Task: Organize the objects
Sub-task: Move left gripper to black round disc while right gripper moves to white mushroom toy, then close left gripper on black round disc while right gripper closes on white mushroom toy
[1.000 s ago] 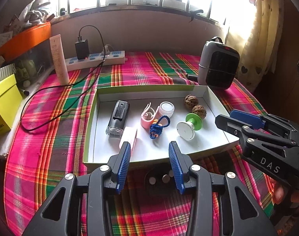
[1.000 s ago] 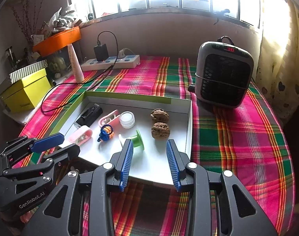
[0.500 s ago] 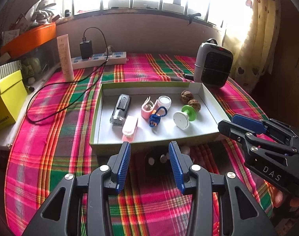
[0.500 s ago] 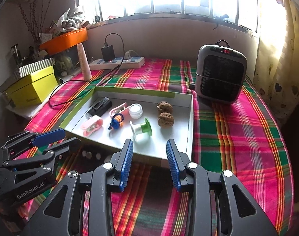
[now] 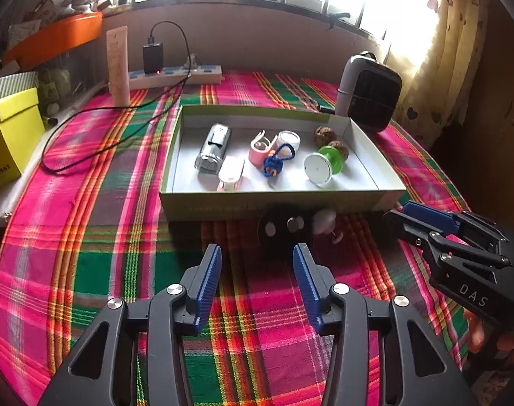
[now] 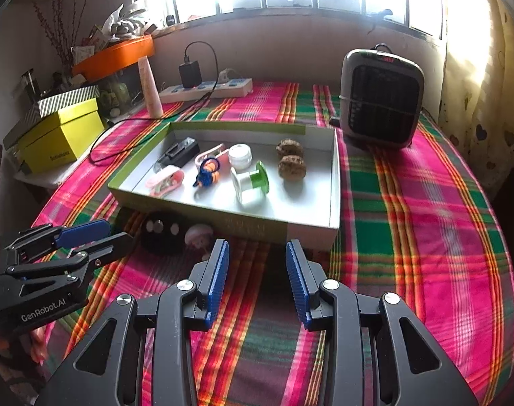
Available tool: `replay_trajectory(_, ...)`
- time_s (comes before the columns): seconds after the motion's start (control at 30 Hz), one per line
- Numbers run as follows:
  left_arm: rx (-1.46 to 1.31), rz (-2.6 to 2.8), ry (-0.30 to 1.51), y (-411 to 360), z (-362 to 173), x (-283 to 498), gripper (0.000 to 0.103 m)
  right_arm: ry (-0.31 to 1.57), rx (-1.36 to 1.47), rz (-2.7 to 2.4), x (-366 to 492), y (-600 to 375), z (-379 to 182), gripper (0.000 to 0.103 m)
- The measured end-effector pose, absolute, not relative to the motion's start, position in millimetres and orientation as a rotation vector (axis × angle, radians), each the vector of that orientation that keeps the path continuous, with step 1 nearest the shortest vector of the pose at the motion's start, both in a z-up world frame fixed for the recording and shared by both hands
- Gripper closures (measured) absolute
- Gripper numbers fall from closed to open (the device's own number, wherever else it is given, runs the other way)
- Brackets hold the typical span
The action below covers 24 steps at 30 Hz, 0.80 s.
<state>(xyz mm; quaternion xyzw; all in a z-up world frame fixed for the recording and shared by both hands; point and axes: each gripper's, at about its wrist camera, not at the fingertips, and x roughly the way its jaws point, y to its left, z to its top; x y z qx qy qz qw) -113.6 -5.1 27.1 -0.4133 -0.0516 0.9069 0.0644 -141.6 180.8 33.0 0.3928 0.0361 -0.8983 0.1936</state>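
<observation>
Left wrist view shows, from left to right, a yellow box (image 5: 9,142) at the counter's edge, a power strip (image 5: 175,76) by the far wall, then a shallow white tray (image 5: 280,199) on the plaid cloth (image 5: 87,237), and a small heater (image 5: 372,91) beyond the tray's far right corner. Inside the tray lie a silver and black device (image 5: 213,148), a pink clip (image 5: 230,177), a second pink clip (image 5: 262,147), a blue cord knot (image 5: 273,164), a white jar (image 5: 288,139), a green and white spool (image 5: 321,165) and two walnuts (image 5: 331,138). Just in front of the tray's near wall sit a black disc (image 5: 284,226) and a pale pink pin-like piece (image 5: 326,223), both outside the tray. The left gripper (image 5: 257,280) hangs over the cloth near the disc, its blue fingers apart and holding nothing. The right gripper (image 6: 257,277), seen in its own view, is likewise spread and empty, poised before the tray's near right corner.
</observation>
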Motion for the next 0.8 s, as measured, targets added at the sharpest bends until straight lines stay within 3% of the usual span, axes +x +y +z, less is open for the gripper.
replay_trajectory(0.8,-1.297,2.66,-0.218,8.1,10.3,-147.1,0.058,0.096,1.2,-2.458,-144.5,182.0,8.9,0.066)
